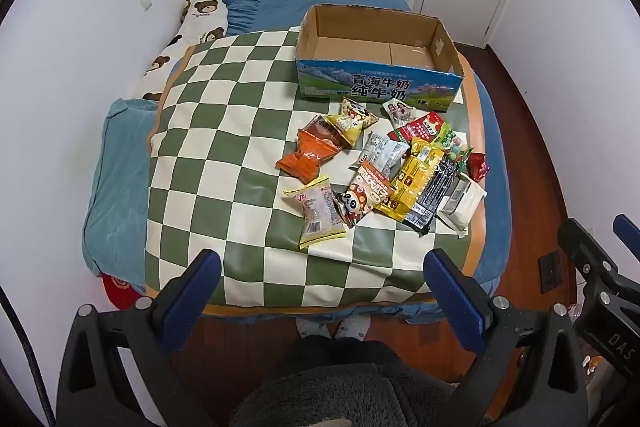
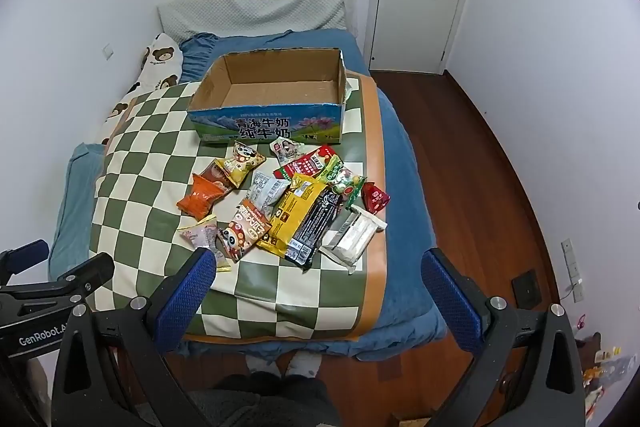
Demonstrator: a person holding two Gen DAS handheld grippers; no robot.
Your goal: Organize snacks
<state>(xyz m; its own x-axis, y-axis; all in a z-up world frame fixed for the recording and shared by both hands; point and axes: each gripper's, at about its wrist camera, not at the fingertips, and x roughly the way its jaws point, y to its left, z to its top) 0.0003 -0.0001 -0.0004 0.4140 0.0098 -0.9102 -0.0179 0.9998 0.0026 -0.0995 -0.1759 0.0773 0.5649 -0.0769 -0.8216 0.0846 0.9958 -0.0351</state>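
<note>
You hold both tongs above the foot of a bed [image 1: 496,163], and each stands spread as wide as it goes with nothing between its blue pads: the left tongs [image 1: 322,267] hang over the near edge of a green-and-cream checkered mat [image 1: 208,147], the right tongs [image 2: 320,267] over the mat's near right corner. On the side of the right tongs you can read the letters "DAS" in the left wrist view; the left tongs show "GenRobot.A", cut off, in the right wrist view. At the far end of the mat stands an open cardboard box [image 1: 380,83], empty inside, its blue front printed with large white Chinese characters, 青海牛奶 over 纯牛奶, above a green meadow scene. The snacks [image 1: 384,167] lie in a loose heap on the mat just in front of the box, toward its right edge. Among them are an orange packet [image 1: 308,157], a pale pink wrapper [image 1: 320,213] with a barcode, two packets with a cartoon panda [image 1: 358,201], a yellow bag [image 1: 416,179], a black bar wrapper [image 1: 436,193], a white sachet [image 1: 466,203] and a small red packet [image 1: 479,166]; their small print is too fine to read. A pillow with brown bears [image 1: 200,15] lies along the wall.
</note>
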